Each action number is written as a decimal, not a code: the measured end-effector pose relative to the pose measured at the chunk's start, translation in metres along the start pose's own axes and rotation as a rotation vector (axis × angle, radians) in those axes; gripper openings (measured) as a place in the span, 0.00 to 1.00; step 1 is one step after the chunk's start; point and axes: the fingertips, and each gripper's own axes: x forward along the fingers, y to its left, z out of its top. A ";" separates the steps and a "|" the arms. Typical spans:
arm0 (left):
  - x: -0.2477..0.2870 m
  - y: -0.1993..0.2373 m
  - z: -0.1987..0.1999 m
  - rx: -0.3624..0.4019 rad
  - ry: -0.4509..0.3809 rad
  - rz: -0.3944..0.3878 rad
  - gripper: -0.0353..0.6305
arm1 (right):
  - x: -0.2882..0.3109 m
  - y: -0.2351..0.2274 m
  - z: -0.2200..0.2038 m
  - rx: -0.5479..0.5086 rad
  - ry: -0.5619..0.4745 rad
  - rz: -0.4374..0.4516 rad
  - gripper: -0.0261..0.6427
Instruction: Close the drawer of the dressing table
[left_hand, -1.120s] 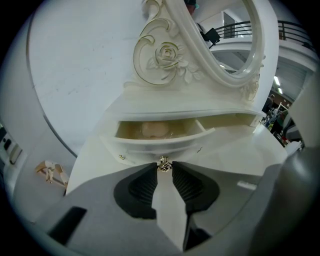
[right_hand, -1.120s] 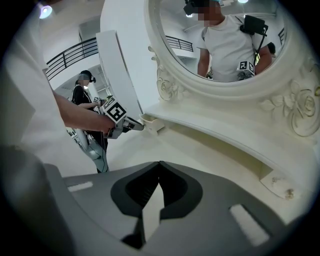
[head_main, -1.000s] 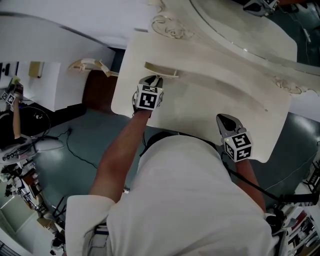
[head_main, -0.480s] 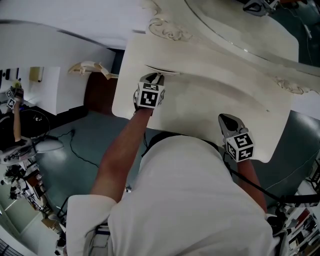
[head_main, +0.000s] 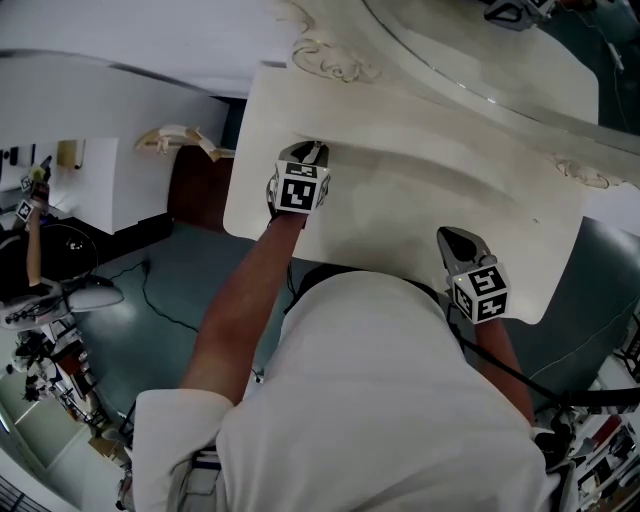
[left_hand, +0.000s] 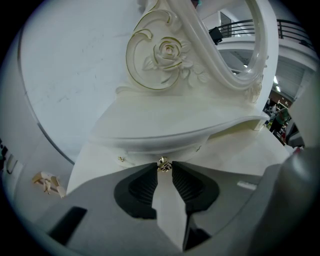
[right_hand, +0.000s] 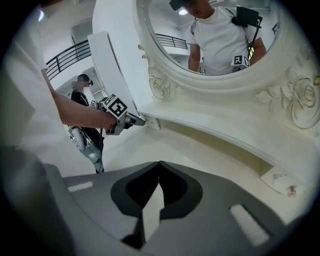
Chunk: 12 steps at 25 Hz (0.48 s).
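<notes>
Table (head_main: 420, 200) fills my view. Drawer (left_hand: 150, 151) looks flush under the tier, dead ahead of my left gripper (head_main: 312, 152), whose jaws pinch its knob (left_hand: 162, 164). Right gripper (head_main: 450, 238) hangs well apart, jaws together, empty.

A white short-sleeved shirt (head_main: 380, 400) covers the torso, and its left sleeve (head_main: 172, 430) ends above the elbow. Past the shirt's shoulders, the left gripper (head_main: 312, 150) and the right gripper (head_main: 450, 237) are alike. Each has a smooth grey body and black ribbed pads (left_hand: 142, 187). Each also carries a white cube (head_main: 300, 192) printed with black square markers. A thin black cable (head_main: 540, 388) trails off the shirt's right side.
</notes>
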 end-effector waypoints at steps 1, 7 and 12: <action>-0.001 0.000 0.001 0.000 -0.002 -0.002 0.20 | 0.000 0.001 0.000 0.002 0.001 -0.001 0.04; 0.008 0.002 0.006 0.006 -0.002 -0.001 0.20 | 0.004 -0.004 -0.001 0.015 0.007 -0.003 0.04; 0.007 0.002 0.009 0.011 -0.001 -0.007 0.20 | 0.003 -0.003 0.000 0.025 0.008 -0.008 0.04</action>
